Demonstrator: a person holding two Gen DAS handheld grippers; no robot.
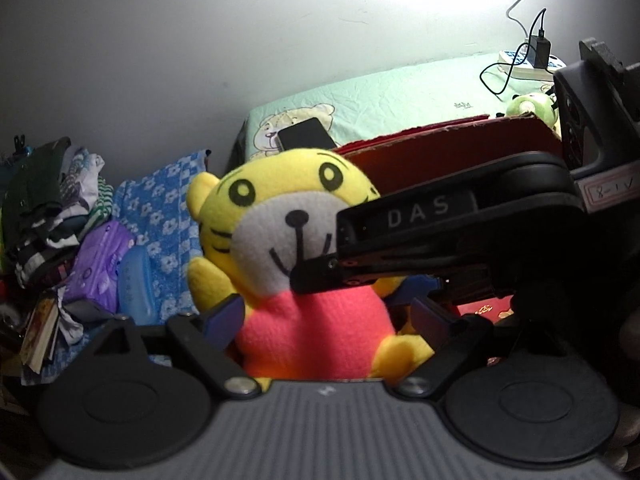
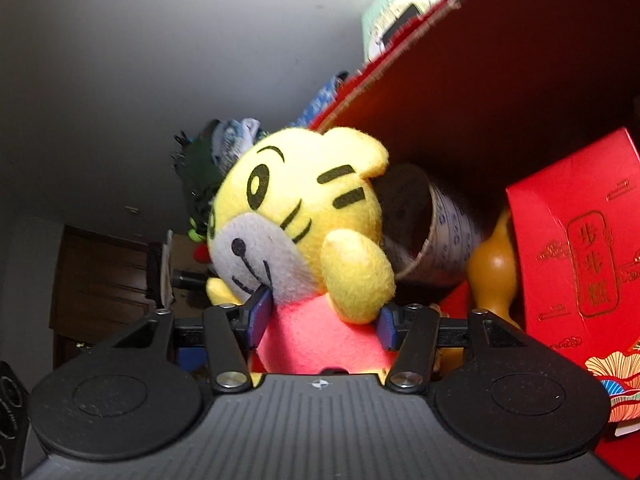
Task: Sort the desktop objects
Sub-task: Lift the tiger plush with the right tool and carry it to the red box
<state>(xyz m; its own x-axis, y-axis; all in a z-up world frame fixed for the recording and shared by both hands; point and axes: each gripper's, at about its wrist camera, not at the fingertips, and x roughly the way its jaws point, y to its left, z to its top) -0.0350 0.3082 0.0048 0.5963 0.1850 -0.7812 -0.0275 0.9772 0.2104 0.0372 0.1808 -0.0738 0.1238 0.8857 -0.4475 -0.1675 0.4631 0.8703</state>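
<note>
The left gripper [image 1: 326,314] is angling downward, jaws spread wide with its pads standing either side of the plush tiger [image 1: 288,216] (contact is unclear). The right gripper [image 2: 324,322] is reaching in from the left gripper's right, its blue pads [image 2: 259,316] pressing against the toy's pink torso.

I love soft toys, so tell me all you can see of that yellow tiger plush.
The tiger plush looks like fleece: yellow head with black stripes, round eyes, a grey-white muzzle with black nose and mouth, yellow arms and feet, pink-red body. It sits roughly upright at the open red box. The right hand-held gripper has blue pads against its body on both sides; the left hand-held gripper flanks it with jaws wider.
</note>
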